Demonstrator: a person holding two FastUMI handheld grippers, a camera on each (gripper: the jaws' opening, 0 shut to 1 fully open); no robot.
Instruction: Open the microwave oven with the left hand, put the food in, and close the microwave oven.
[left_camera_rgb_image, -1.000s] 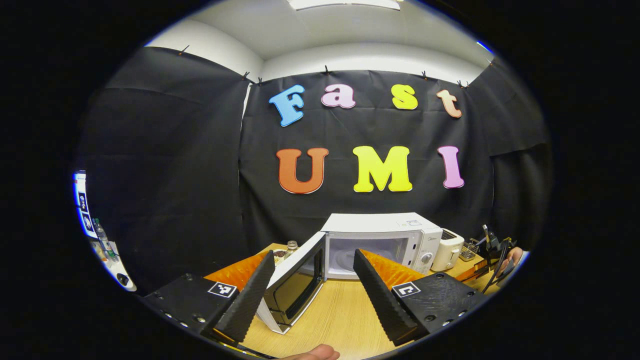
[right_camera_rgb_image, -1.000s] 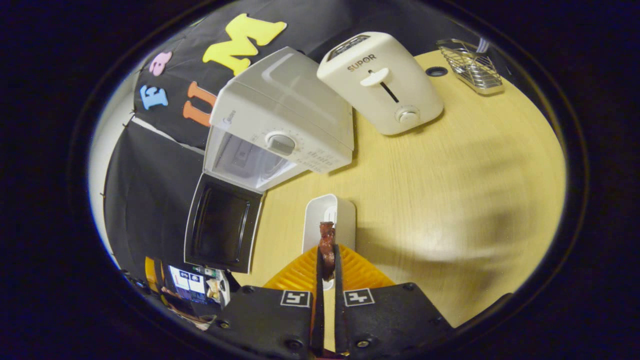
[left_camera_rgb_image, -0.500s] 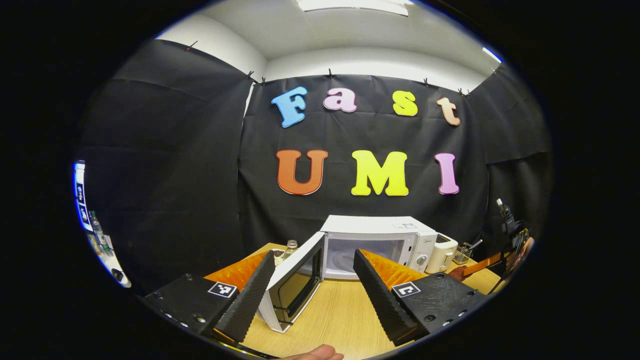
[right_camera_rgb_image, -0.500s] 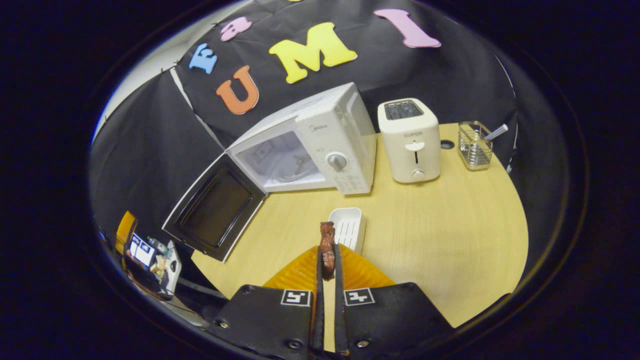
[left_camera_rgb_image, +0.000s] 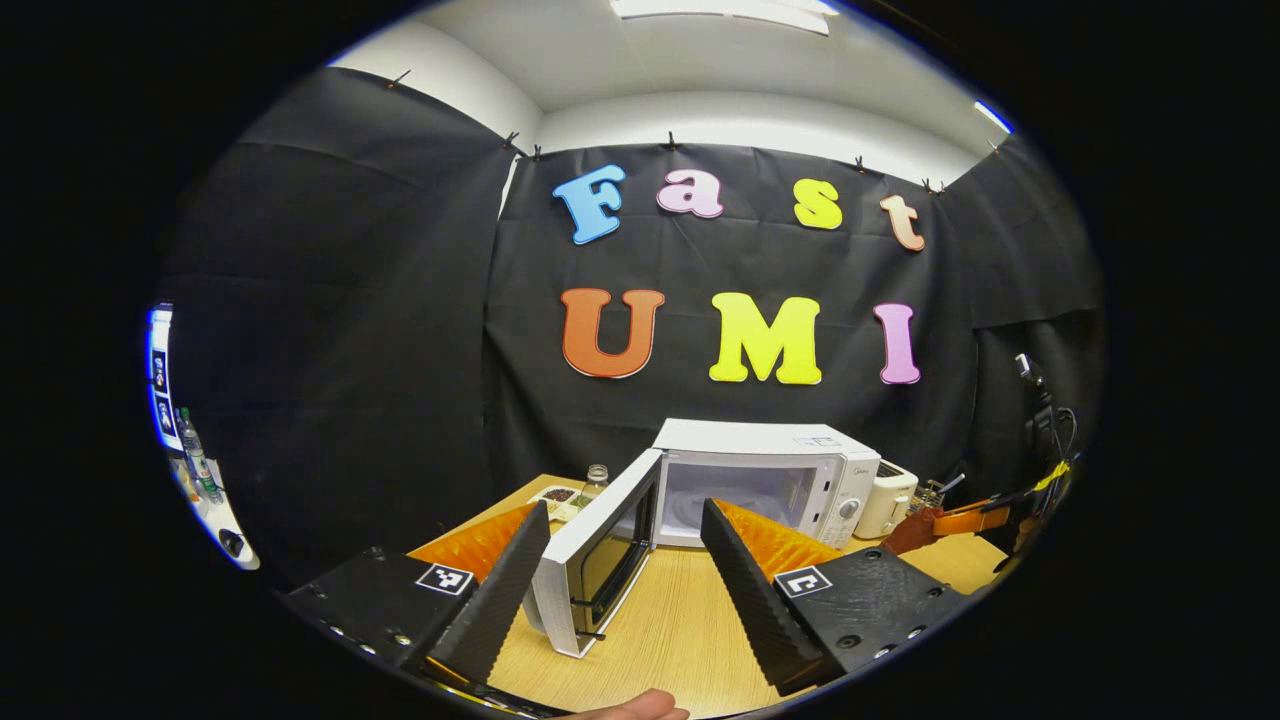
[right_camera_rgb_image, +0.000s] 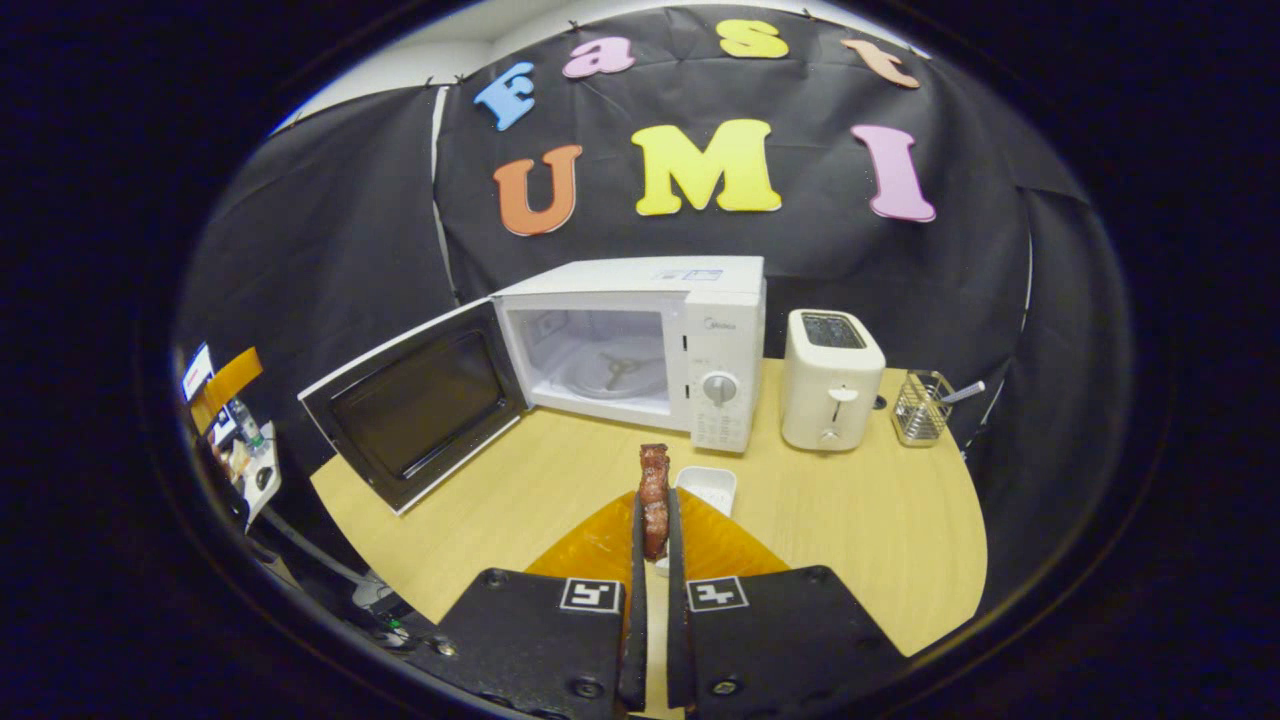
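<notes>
Gripping a thin strip of meat (right_camera_rgb_image: 654, 490), right gripper (right_camera_rgb_image: 653, 530) is risking clipping microwave (right_camera_rgb_image: 640, 340) frame and dropping it; left gripper (left_camera_rgb_image: 620, 570) is hanging wide beside door (left_camera_rgb_image: 595, 565).

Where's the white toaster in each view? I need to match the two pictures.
Left gripper view: the white toaster is small, right of centre, just right of the white microwave oven.
Right gripper view: the toaster stands right of centre, between the microwave oven and a wire basket.
Shared landmark: the microwave oven's open door.
</notes>
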